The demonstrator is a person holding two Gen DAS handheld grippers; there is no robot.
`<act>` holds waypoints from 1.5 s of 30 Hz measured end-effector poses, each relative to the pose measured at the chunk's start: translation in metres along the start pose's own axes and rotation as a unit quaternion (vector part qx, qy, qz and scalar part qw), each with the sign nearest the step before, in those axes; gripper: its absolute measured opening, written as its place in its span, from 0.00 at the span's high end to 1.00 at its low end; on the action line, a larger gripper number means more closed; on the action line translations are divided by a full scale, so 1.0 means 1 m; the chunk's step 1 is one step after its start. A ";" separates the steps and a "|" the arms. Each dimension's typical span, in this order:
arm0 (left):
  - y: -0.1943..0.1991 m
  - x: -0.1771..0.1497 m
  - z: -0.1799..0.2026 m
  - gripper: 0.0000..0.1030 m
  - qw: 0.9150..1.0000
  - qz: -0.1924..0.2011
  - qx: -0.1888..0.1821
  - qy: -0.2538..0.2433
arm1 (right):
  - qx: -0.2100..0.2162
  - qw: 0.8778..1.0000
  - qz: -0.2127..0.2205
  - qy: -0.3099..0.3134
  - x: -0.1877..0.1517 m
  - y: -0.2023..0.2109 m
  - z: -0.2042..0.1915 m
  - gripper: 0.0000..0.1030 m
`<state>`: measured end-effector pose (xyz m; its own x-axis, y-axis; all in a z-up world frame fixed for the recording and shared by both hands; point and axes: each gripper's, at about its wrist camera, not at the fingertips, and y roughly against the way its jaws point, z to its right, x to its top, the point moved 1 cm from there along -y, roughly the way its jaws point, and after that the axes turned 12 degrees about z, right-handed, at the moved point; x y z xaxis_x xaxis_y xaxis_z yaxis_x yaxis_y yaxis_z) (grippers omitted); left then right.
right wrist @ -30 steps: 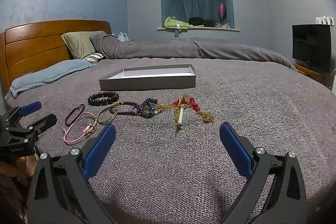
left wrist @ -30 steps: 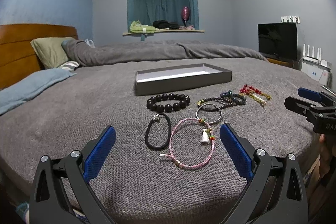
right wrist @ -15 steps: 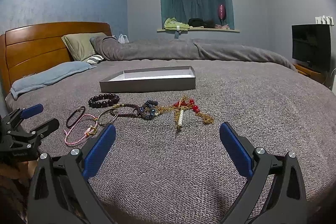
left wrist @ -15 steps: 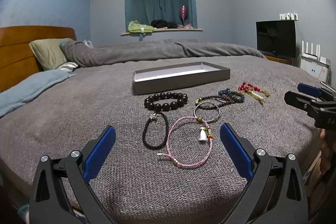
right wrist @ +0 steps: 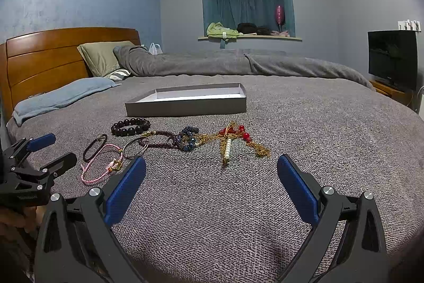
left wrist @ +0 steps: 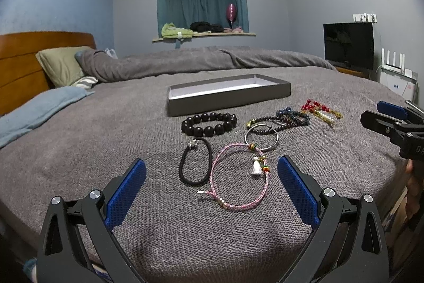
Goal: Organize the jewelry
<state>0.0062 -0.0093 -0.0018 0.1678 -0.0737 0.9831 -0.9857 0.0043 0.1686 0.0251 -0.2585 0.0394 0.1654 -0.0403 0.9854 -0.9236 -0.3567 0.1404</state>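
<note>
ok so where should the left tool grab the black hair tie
Take the black hair tie across its near, plain end, coming from above. It lies flat as a long loop on the blanket, its metal charm at the far end, and the open left tool already faces it.

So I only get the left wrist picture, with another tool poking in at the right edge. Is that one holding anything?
Observer: No. The right gripper is open, with nothing between its fingers.
Operator: What's in front of it?
Observer: The gold chain with red beads, with a white bead strand pointing back toward it.
Operator: And my tool, from there?
Observer: A hand holds the left gripper from underneath.
</note>
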 end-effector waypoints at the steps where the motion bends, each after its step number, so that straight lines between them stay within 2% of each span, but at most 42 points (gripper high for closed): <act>1: 0.000 0.000 0.000 0.04 1.000 -0.001 0.000 -0.001 | 0.000 1.000 0.000 0.000 0.000 0.000 0.000 0.05; 12: -0.005 -0.002 0.002 0.04 1.000 -0.012 -0.010 0.007 | 0.002 1.000 -0.009 -0.007 0.002 -0.006 0.002 0.05; 21: -0.014 -0.003 0.031 0.10 0.997 -0.028 -0.064 -0.036 | 0.003 1.000 -0.024 -0.005 0.005 -0.019 0.003 0.05; 24: -0.022 -0.006 0.041 0.21 0.996 -0.037 -0.063 -0.055 | -0.001 0.999 -0.040 0.001 0.005 -0.028 0.004 0.05; 29: -0.037 -0.012 0.045 0.32 0.993 -0.071 -0.072 -0.057 | -0.005 0.998 -0.064 -0.001 0.008 -0.042 0.014 0.05; 31: -0.042 -0.017 0.047 0.47 0.990 -0.091 -0.085 -0.061 | -0.004 0.997 -0.074 -0.003 0.009 -0.048 0.018 0.08; 32: -0.045 -0.020 0.048 0.52 0.989 -0.102 -0.090 -0.064 | -0.002 0.997 -0.080 -0.003 0.010 -0.052 0.020 0.13; 33: -0.047 -0.022 0.049 0.61 0.987 -0.109 -0.094 -0.066 | -0.001 0.996 -0.085 -0.004 0.011 -0.055 0.020 0.15; 35: -0.048 -0.023 0.050 0.71 0.986 -0.113 -0.103 -0.069 | 0.003 0.996 -0.093 -0.002 0.013 -0.063 0.023 0.16; 38: -0.049 -0.023 0.051 0.94 0.985 -0.117 -0.108 -0.067 | 0.009 0.994 -0.105 -0.001 0.015 -0.073 0.024 0.23; 40: -0.049 -0.021 0.046 0.97 0.985 -0.119 -0.112 -0.051 | 0.013 0.994 -0.113 -0.007 0.016 -0.080 0.027 0.31; 42: -0.048 -0.018 0.040 0.97 0.986 -0.117 -0.115 -0.033 | 0.018 0.992 -0.121 -0.012 0.016 -0.087 0.030 0.49; 45: -0.042 -0.007 0.033 0.97 0.988 -0.100 -0.118 -0.016 | 0.024 0.991 -0.134 -0.017 0.018 -0.099 0.033 0.56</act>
<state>0.0463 -0.0418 -0.0185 0.3543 -0.1289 0.9262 -0.9007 0.2193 0.3751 0.1306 -0.2546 0.0399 0.4141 0.0297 0.9097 -0.8283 -0.4022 0.3902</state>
